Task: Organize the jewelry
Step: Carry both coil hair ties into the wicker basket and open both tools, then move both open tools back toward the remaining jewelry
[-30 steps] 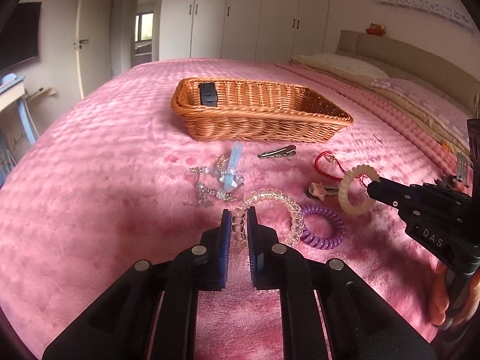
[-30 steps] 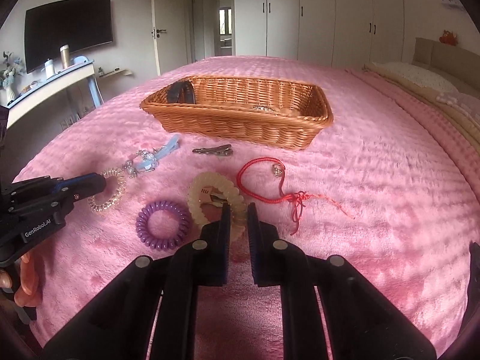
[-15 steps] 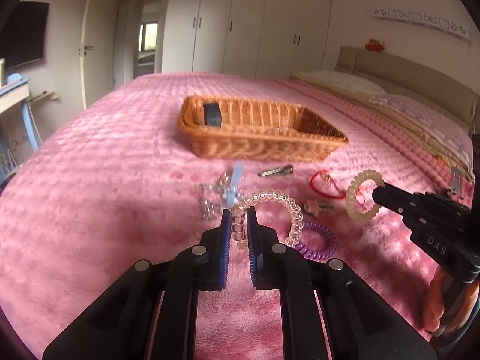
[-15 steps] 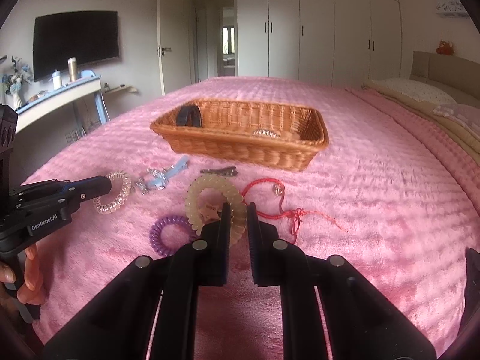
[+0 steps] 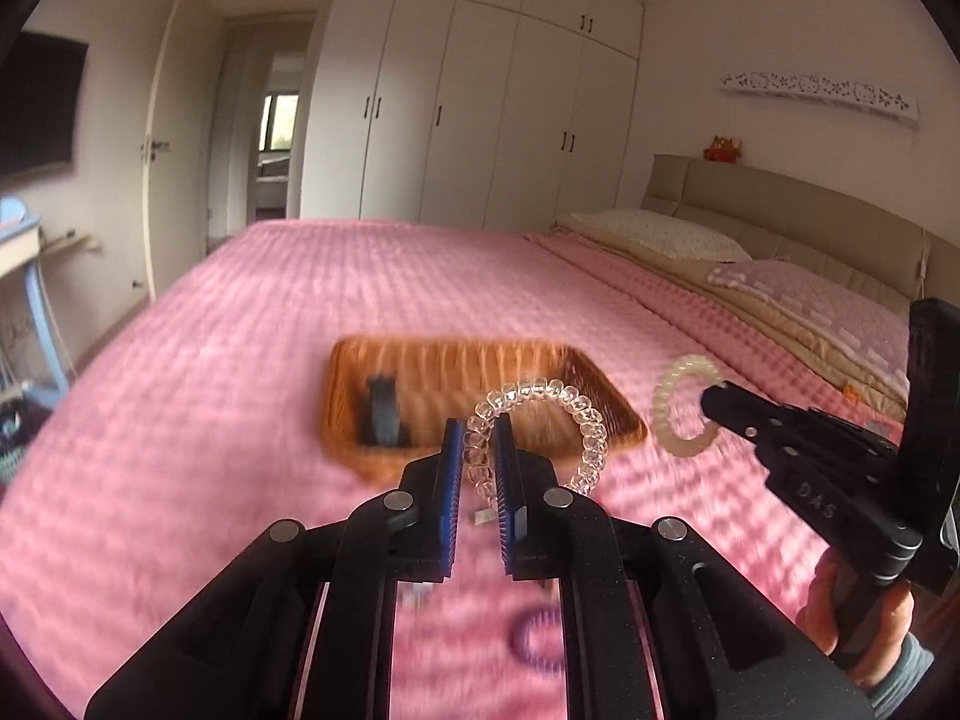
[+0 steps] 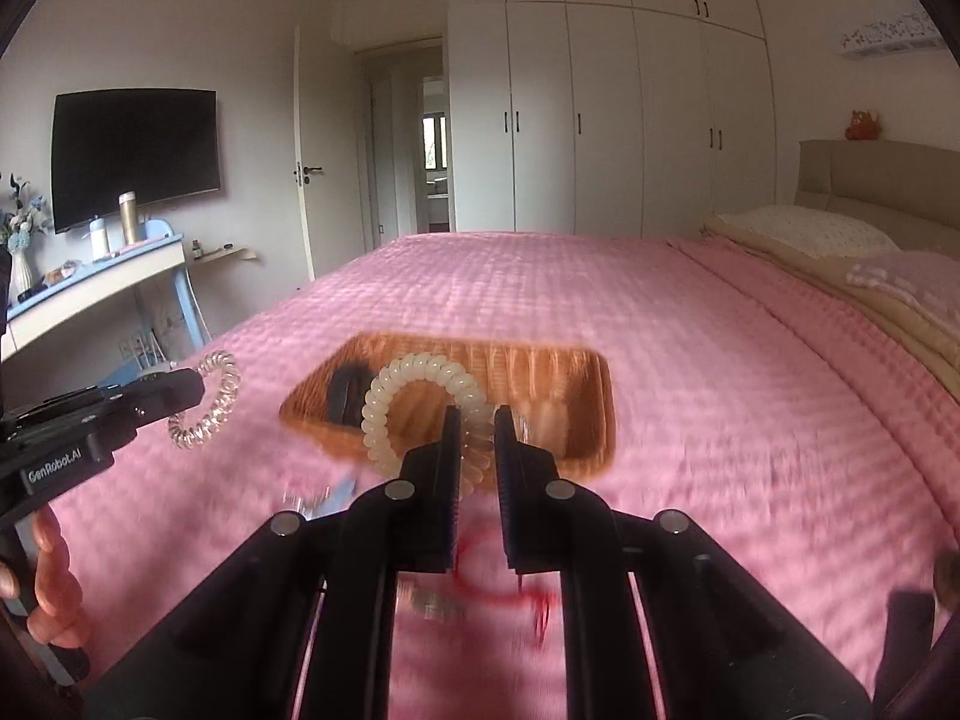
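My left gripper [image 5: 478,441] is shut on a clear pink spiral hair tie [image 5: 564,402] and holds it in the air in front of the wicker basket [image 5: 606,414]. My right gripper [image 6: 478,438] is shut on a cream spiral hair tie [image 6: 414,375] and holds it up before the same basket [image 6: 600,414]. Each gripper shows in the other's view, the right one [image 5: 711,399] with its cream tie [image 5: 669,414], the left one [image 6: 192,387] with its clear tie [image 6: 210,408]. A black item [image 5: 384,414] lies in the basket.
Below on the pink bedspread [image 5: 210,390] lie a purple spiral tie [image 5: 537,639], a red cord bracelet [image 6: 498,591] and a blurred blue clip [image 6: 342,489]. Pillows [image 5: 654,234] and the headboard are to the right. A desk [image 6: 90,288] stands left of the bed.
Both grippers have lifted their hair ties off the bedspread and risen, moving toward the basket. The views now look down on it, with motion blur.
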Motion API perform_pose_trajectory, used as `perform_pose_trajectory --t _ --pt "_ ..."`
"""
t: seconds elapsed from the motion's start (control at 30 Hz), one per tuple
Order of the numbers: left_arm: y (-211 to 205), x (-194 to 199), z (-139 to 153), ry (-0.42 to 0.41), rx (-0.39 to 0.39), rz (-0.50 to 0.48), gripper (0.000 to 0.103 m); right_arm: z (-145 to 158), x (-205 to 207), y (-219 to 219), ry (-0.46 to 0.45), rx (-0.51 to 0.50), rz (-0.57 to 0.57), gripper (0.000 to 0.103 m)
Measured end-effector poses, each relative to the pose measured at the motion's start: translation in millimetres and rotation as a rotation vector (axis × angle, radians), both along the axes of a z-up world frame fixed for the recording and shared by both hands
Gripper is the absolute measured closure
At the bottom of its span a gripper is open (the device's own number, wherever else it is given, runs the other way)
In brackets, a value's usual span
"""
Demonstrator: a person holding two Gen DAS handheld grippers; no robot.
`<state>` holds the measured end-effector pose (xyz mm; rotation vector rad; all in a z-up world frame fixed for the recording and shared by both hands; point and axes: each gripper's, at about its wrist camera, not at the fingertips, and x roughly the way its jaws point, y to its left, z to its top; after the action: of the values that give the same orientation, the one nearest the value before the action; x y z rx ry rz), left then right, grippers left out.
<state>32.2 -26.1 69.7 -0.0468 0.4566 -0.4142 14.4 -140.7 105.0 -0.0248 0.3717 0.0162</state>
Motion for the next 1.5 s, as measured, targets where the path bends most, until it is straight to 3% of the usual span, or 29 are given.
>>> perform_pose_trajectory --t 0.13,0.37,0.6,0.77,0.9,0.93,1.0,1.03,1.07,1.33,1.5 --pt "-19.0 45.8 3.9 0.019 0.017 0.008 0.094 3.7 52.0 -12.2 0.05 0.04 0.01 0.094" --pt "-42.1 130.8 -26.9 0.112 0.028 0.05 0.094 -20.3 140.5 -24.2 0.23 0.1 0.062 0.094" --pt "-54.5 166.0 -67.2 0.175 0.054 0.041 0.094 -61.9 174.0 -30.0 0.342 0.122 0.017 0.094" --pt "-61.2 174.3 -87.5 0.213 0.117 0.045 0.094 -78.6 181.7 -31.3 0.395 0.105 -0.004 0.094" --pt "-61.9 174.2 -91.8 0.223 0.132 0.045 0.092 -77.4 178.3 -31.4 0.379 0.102 -0.006 0.093" --pt "-61.1 172.6 -90.8 0.218 0.126 0.045 0.084 -77.3 176.5 -32.9 0.375 0.114 -0.001 0.089" --pt "-58.8 168.5 -86.2 0.194 0.114 0.046 0.065 -74.5 173.3 -36.2 0.356 0.132 0.001 0.072" --pt "-56.9 164.4 -82.9 0.174 0.106 0.05 0.061 -72.7 169.6 -37.8 0.336 0.134 -0.004 0.058" --pt "-55.2 161.3 -79.5 0.162 0.091 0.045 0.061 -69.7 165.6 -39.5 0.311 0.133 -0.012 0.053" --pt "-28.7 120.3 -48.5 0.08 -0.05 0.024 0.06 -30.9 120.1 -44.2 0.108 0.142 -0.057 0.053" --pt "-9.6 82.7 -23.4 0.031 -0.095 0.018 0.056 -10.7 82.4 -34.1 0.051 0.119 -0.056 0.053"
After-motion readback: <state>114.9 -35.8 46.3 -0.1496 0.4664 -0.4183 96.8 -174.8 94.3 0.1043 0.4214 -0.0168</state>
